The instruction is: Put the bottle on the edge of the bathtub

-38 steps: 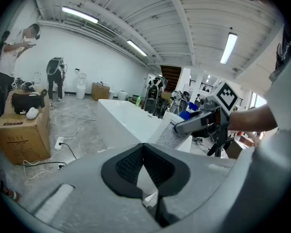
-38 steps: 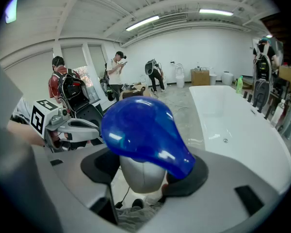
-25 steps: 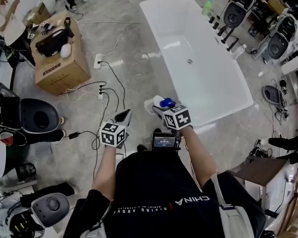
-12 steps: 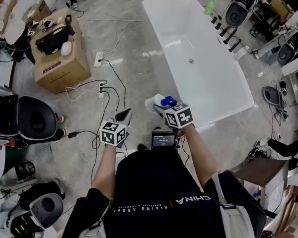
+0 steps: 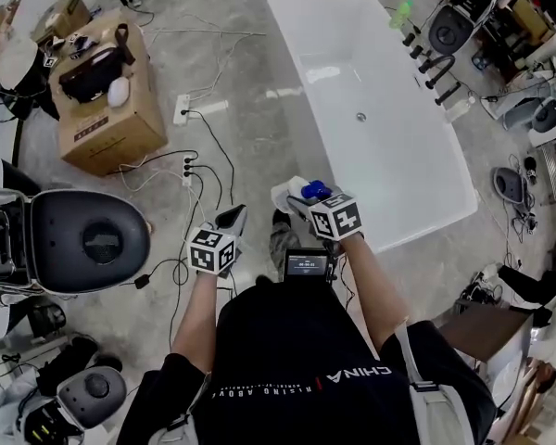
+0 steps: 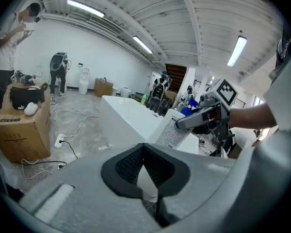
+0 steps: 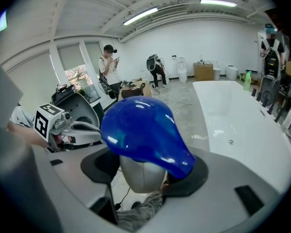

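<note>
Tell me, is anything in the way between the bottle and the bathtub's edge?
No, nothing visible is. The right hand-held gripper holds the bottle just beside the bathtub's near end, with only bare floor between them.

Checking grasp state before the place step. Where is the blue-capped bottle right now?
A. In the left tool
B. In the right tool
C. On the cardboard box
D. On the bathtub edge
B: the blue-capped bottle sits clamped between the jaws of the right tool, not yet on the bathtub.
</note>
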The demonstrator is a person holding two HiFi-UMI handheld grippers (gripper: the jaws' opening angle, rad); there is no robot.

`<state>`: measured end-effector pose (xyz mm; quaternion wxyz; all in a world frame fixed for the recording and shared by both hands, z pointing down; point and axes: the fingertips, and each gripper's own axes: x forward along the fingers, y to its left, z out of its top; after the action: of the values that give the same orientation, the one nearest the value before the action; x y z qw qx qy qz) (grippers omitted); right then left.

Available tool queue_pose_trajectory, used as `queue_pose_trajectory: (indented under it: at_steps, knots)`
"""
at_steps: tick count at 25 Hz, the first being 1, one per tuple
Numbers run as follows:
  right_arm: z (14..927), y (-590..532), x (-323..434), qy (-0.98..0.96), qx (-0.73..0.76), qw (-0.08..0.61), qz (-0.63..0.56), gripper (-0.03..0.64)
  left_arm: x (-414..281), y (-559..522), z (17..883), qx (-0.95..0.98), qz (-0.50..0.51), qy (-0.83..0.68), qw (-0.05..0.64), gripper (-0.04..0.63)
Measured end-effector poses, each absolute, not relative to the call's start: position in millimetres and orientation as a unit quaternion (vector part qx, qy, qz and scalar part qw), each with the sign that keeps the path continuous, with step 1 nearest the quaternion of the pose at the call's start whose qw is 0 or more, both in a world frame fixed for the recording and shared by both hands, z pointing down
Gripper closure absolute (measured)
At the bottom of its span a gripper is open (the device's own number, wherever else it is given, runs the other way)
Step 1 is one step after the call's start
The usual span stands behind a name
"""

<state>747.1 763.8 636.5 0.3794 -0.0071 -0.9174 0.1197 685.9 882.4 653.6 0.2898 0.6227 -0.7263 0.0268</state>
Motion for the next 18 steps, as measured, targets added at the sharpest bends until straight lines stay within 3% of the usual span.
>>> queue_pose_trajectory:
  at_steps: [18]
  knots:
    - [627,592,614,-0.912,-0.058,0.379,0.143,0.342,559,713,632,0.585,0.037,-0.753,0.3,0.586]
